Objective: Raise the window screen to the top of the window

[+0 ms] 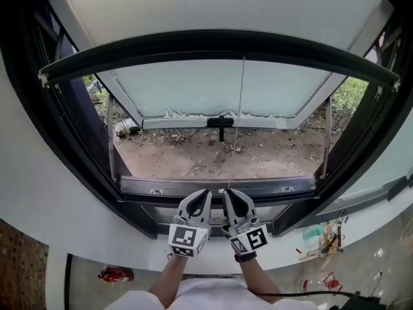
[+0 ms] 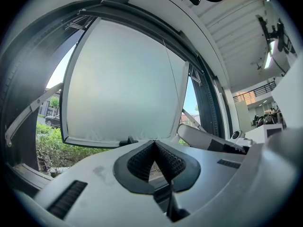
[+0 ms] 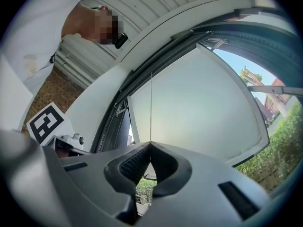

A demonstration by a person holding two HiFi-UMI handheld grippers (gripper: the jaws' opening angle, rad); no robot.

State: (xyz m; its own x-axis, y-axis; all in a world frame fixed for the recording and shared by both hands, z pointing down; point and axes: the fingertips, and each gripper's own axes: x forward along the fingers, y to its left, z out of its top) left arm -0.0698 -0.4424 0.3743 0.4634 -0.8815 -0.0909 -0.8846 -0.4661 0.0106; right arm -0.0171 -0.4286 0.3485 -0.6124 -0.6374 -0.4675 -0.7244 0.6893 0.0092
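Frosted sash [image 1: 213, 95] swung outward ahead of both claws, black handle [image 1: 221, 123] on its far edge. Well above them: window screen rail [image 1: 219, 44]. Right claw [image 1: 226, 192] pinched shut on its thin pull cord [image 1: 239, 108]. Left claw [image 1: 208, 193] closed, empty, just beside.

I'm seeing a red canister [image 1: 115, 275] lying on the floor [image 1: 387, 237] near the brickwork [image 1: 19, 263], tools [image 1: 328, 239] lying scattered toward the floor's opposite edge, and dirt [image 1: 213, 157] showing outside.

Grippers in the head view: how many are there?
2: the left gripper and the right gripper, side by side at the window's bottom frame; the right one pinches the cord.
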